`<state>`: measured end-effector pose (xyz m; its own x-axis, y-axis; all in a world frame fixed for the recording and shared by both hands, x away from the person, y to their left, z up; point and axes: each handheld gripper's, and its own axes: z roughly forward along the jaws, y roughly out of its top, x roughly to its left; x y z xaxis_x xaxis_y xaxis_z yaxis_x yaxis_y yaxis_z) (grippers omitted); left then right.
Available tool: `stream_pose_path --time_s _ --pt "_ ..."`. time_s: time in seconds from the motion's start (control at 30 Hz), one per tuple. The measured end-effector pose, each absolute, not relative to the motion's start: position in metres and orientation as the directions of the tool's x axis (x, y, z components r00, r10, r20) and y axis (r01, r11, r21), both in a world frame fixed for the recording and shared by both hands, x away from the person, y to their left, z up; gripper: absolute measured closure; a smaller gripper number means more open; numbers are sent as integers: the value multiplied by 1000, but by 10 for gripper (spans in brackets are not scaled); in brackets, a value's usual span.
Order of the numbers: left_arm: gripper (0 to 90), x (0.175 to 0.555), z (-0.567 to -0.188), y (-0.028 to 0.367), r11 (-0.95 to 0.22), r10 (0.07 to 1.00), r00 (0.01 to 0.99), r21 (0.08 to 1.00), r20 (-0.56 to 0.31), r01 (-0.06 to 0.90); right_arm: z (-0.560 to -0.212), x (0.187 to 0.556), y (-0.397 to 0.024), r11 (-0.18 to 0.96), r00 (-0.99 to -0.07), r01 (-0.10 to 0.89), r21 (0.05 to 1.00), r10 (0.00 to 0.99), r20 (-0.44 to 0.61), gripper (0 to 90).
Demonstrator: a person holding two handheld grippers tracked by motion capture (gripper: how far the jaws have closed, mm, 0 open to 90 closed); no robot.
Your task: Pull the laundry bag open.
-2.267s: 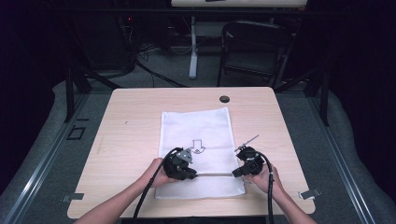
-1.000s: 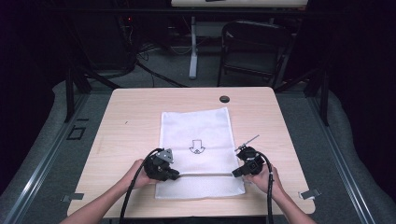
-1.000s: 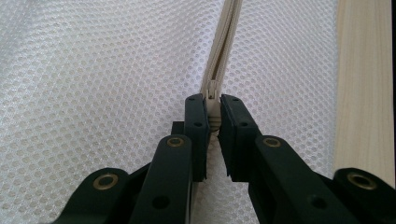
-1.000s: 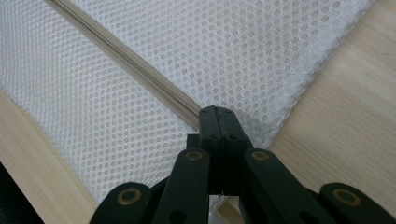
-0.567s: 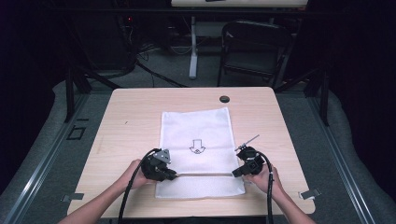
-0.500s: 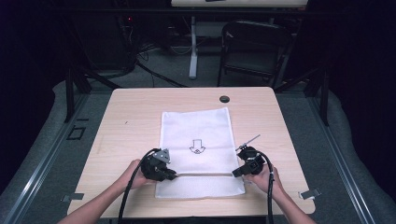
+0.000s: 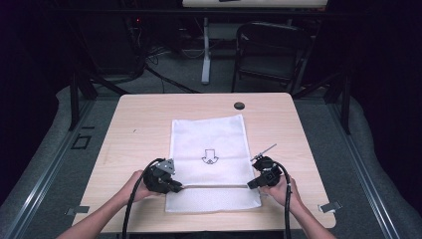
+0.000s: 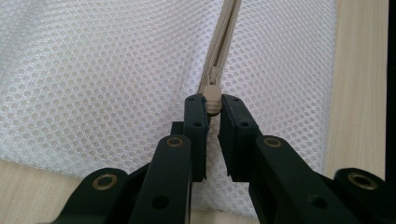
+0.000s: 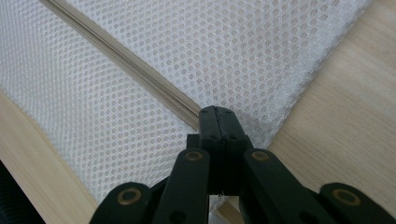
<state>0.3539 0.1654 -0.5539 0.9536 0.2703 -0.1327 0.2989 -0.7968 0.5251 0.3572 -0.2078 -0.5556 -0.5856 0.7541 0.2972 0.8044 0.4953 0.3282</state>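
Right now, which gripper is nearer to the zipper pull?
Left. The left gripper grips the zipper pull between its jaws; the right gripper pinches the mesh bag at the zipper's far end.

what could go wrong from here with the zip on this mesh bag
1. The left hand-held gripper pinches just the small zip pull at its jaw tips; a tug may slip it free.
2. The right hand-held gripper clamps the zip's end at the edge of the mesh bag; if that hold gives, the bag may slide and bunch instead of the zip running.
3. Loose mesh beside the zip could snag in the slider.
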Motion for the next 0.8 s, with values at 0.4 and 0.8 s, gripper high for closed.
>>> stream_pose_path --time_s 0.4,0.8 --pt "816 353 -553 199 -777 316 937 526 -151 347 -554 359 -208 509 -588 804 307 755 290 900" --pt "817 350 -555 203 -782 297 939 521 -173 343 -555 357 -208 492 -579 810 320 760 295 900"
